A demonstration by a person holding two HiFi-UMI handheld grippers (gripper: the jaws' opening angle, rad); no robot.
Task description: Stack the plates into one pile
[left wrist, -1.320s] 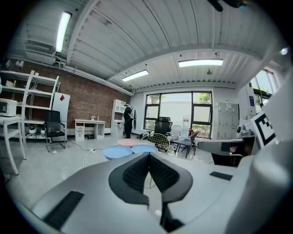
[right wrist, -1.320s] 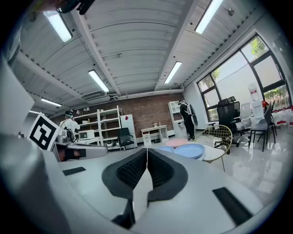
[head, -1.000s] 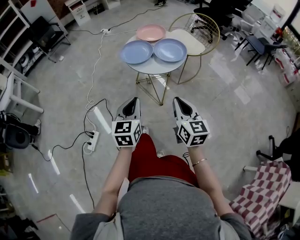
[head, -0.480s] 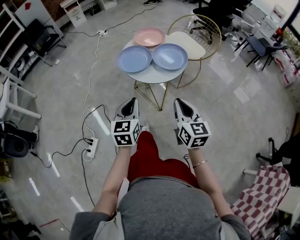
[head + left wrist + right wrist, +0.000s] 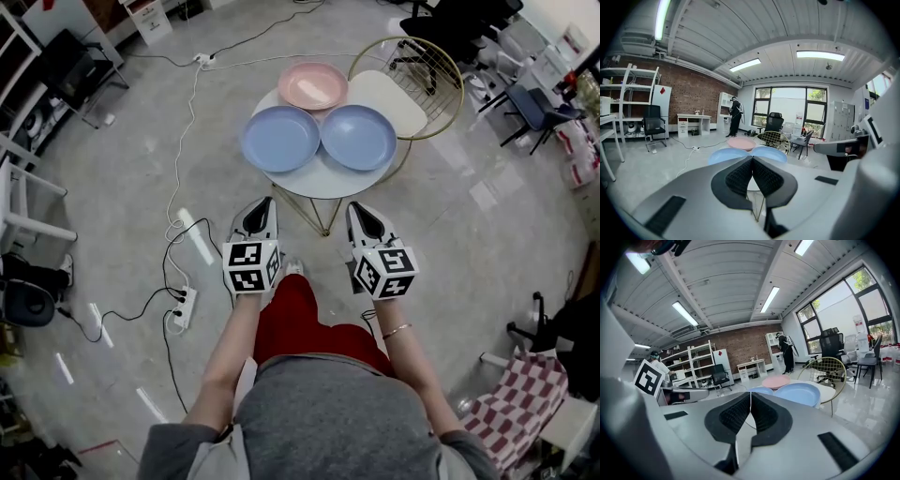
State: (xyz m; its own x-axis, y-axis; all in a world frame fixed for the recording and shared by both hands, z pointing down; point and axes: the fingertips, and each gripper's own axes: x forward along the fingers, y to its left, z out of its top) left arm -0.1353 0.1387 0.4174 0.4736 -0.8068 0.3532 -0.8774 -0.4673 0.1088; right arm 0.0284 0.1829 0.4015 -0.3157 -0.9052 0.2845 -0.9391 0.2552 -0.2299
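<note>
Ref for everything below is the small round table (image 5: 323,180), white top on thin gold legs.

3 plates lie on it, none stacked yet. L blue plate (image 5: 280,138) is on the table's left half and R blue plate (image 5: 358,137) on its right half, rims just beside each other at mid-table. Pink plate (image 5: 315,85) sits at the table's far edge, behind the gap btw the two blues. Whether its near rim touches them, can't tell.

L gripper (image 5: 270,200) hangs over the floor on the table's near side, short of the rim, tip aimed toward the L blue plate. Its jaws are fully closed, pad against pad, w/ nothing btw them. R gripper (image 5: 353,206) is alongside it, also on the table's near side, aimed toward the R blue plate. Its jaws are closed too, and empty. Neither touches the table or a plate.

Gold wire chair (image 5: 405,89) w/ cream seat stands right against the table's far-right side. White cable (image 5: 194,112) runs along the floor left of the table, and a power strip (image 5: 184,306) lies well off to its near-left. Checked cloth (image 5: 516,412) is well apart, near-right of the table. In the left gripper view a person in dark clothes (image 5: 735,116) stands well beyond the table's far side.
</note>
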